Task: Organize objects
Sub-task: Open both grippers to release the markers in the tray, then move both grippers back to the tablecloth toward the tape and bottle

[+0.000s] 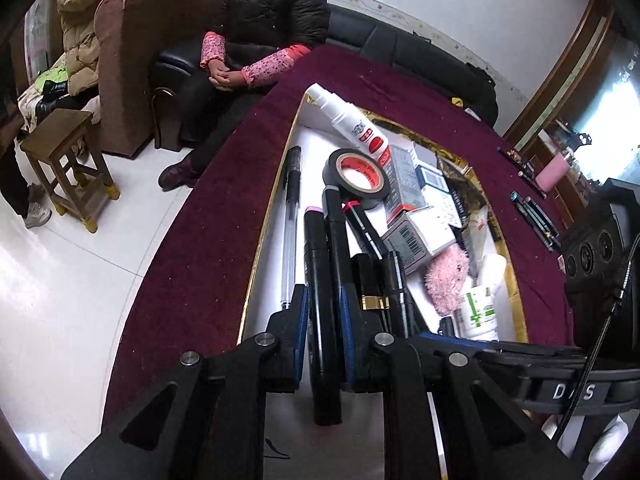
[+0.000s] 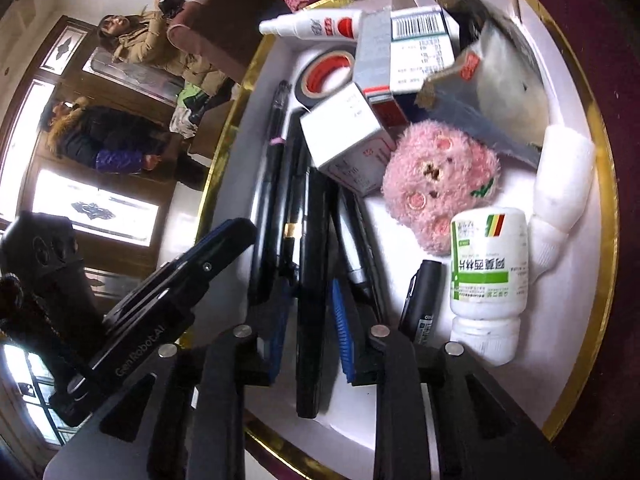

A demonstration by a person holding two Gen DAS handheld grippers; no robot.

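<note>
Now my left gripper (image 1: 324, 304) is closed on a black marker (image 1: 320, 280) low over the white tray (image 1: 280, 184). My right gripper (image 2: 308, 316) has its fingers close on each side of another black pen (image 2: 312, 280), and it looks like it is holding it.

Most things already sit in the tray, pens lined up on 1 side. I think little is left: 3 or so pens (image 1: 536, 216) lie out on the red cloth (image 1: 200, 240).

I count 1 tape roll (image 1: 358, 178), 1 spray bottle (image 1: 352, 124), 1 pill bottle (image 2: 488, 264), 1 pink plush toy (image 2: 440, 184), 1 clear pen (image 1: 290, 224), about 3 small boxes (image 2: 348, 140).
</note>
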